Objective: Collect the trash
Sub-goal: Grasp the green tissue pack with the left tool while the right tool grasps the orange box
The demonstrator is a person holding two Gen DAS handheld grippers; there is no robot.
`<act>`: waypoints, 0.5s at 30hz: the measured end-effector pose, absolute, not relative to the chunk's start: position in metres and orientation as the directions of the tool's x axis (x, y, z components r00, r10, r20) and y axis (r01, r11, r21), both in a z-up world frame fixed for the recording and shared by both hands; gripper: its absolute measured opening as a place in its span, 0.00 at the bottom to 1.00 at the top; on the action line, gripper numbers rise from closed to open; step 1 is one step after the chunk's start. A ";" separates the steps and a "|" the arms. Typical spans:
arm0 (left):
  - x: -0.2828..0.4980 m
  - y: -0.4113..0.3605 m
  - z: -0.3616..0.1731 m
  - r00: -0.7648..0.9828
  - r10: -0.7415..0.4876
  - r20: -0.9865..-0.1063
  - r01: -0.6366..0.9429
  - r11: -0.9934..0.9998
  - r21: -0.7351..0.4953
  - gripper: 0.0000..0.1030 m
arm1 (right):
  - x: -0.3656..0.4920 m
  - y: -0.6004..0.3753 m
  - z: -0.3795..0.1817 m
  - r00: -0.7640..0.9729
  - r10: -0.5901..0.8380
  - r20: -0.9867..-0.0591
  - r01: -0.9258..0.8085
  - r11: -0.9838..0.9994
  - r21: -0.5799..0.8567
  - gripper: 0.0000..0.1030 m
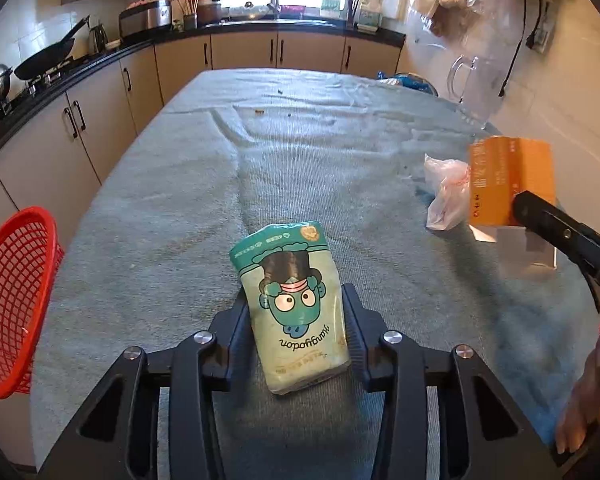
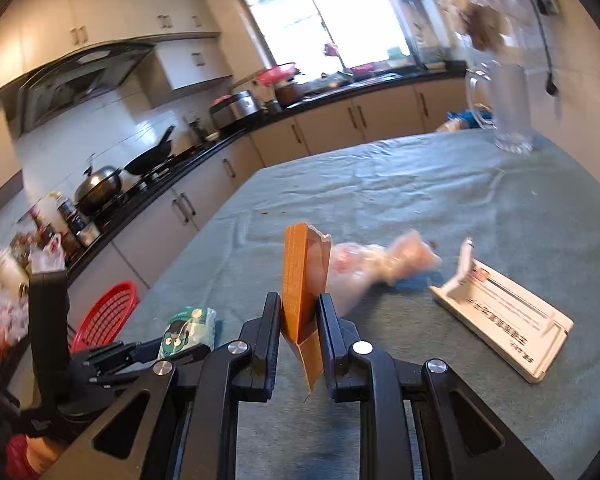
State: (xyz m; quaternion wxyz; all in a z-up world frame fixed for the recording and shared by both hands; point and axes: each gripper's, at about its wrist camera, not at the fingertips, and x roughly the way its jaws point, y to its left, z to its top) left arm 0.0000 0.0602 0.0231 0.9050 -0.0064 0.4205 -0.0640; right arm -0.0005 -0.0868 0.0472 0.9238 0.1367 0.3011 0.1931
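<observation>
My left gripper [image 1: 296, 304] is shut on a green snack packet with a cartoon face [image 1: 296, 304], held just above the grey cloth-covered table [image 1: 300, 152]. The packet also shows in the right wrist view [image 2: 188, 330]. My right gripper [image 2: 300, 308] is shut on an orange cardboard box [image 2: 302, 280], lifted above the table; the box also shows in the left wrist view [image 1: 510, 182]. A crumpled clear plastic bag [image 2: 376, 264] lies on the table behind the box. A red mesh basket [image 1: 12, 300] hangs at the table's left edge.
A white flat box [image 2: 504, 320] lies on the table at the right. A glass pitcher [image 2: 504, 108] stands at the far right corner. Small crumbs [image 1: 258, 111] lie on the far cloth. Kitchen counters with pans [image 1: 48, 58] run along the left and back.
</observation>
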 end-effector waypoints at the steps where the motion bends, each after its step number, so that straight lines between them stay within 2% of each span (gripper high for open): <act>1: -0.001 0.059 0.024 0.643 -0.124 -0.756 0.116 0.991 -0.064 0.38 | -0.001 -0.085 0.047 0.745 0.441 -0.501 -0.281 0.888 0.363 0.19; 15: -0.014 0.064 0.034 0.672 -0.146 -0.726 0.135 0.988 -0.074 0.37 | -0.002 -0.079 0.045 0.738 0.445 -0.507 -0.310 0.891 0.331 0.19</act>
